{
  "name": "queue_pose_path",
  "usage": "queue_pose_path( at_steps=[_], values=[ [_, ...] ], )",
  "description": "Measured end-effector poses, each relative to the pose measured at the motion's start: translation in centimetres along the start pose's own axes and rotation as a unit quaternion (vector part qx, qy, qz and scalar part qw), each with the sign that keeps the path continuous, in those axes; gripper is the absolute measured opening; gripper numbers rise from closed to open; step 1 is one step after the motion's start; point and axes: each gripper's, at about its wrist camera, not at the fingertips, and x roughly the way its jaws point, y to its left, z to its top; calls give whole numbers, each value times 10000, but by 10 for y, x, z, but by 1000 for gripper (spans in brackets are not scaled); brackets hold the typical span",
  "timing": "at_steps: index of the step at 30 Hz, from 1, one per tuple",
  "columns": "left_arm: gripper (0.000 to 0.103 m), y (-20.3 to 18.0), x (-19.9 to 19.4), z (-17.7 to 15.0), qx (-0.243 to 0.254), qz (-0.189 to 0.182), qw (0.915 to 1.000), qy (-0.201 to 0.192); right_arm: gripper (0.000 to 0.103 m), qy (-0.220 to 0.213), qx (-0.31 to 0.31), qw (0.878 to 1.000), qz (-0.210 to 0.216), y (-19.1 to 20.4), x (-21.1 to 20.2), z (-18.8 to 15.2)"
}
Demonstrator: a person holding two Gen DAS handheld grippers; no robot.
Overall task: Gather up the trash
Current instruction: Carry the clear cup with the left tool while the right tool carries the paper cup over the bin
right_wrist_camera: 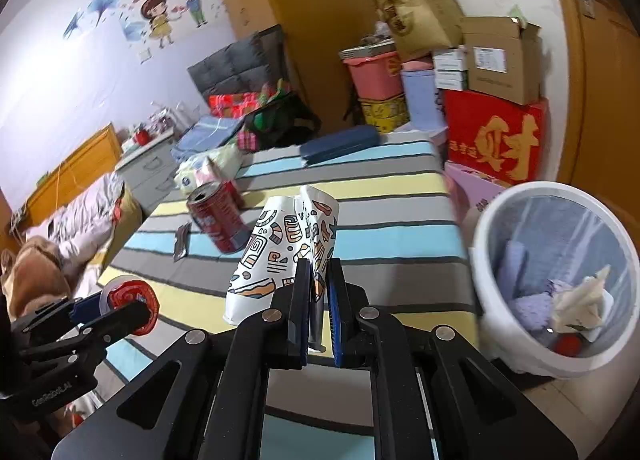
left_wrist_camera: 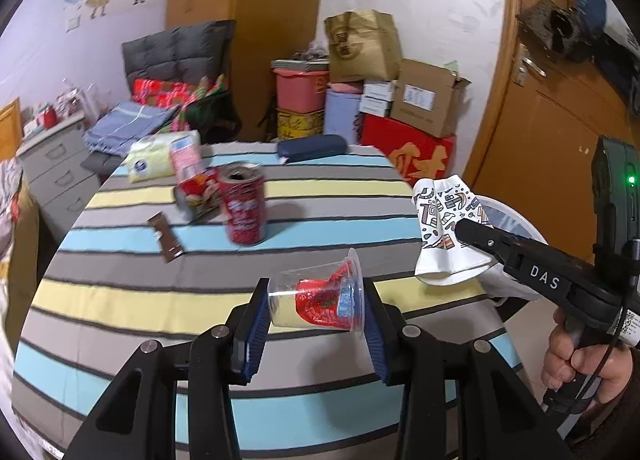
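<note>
Both grippers loaded above the striped table (left_wrist_camera: 120, 300).

Right gripper (right_wrist_camera: 318, 300): jaws nearly closed, pinching the crushed patterned paper cup (right_wrist_camera: 280, 248) by its wall; cup's long axis runs up and away from the fingers, open end toward the hand. White bin (right_wrist_camera: 552, 284) stands off the table's right edge, to the right of this gripper and below it, already part full. Right hand is clearly the nearer to the bin. Judgement: the coming move is a short swing rightward over the rim, then release.

Left gripper (left_wrist_camera: 316, 304): jaws about half open, closed onto a clear plastic cup (left_wrist_camera: 316, 298) with a red wrapper inside; cup lies on its side, axis across the fingers. It is farther from the bin, the right gripper between them.

Left on the table, beyond the bin's reach: red can (left_wrist_camera: 244, 208), upright, and a brown wrapper (left_wrist_camera: 166, 238) beside it.
</note>
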Motion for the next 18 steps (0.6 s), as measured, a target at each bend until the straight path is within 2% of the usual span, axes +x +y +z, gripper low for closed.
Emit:
queue_pose_path(
  at_steps=[9,18],
  values=[
    [43,-57,11,18,424,-398,9983,-50,8,-220,324,9983,-434,-43,-22,4],
    [43,-119,28,33,869,-843,9926,-57,8,-382,677,9933,-857,-87,-42,5]
  ],
)
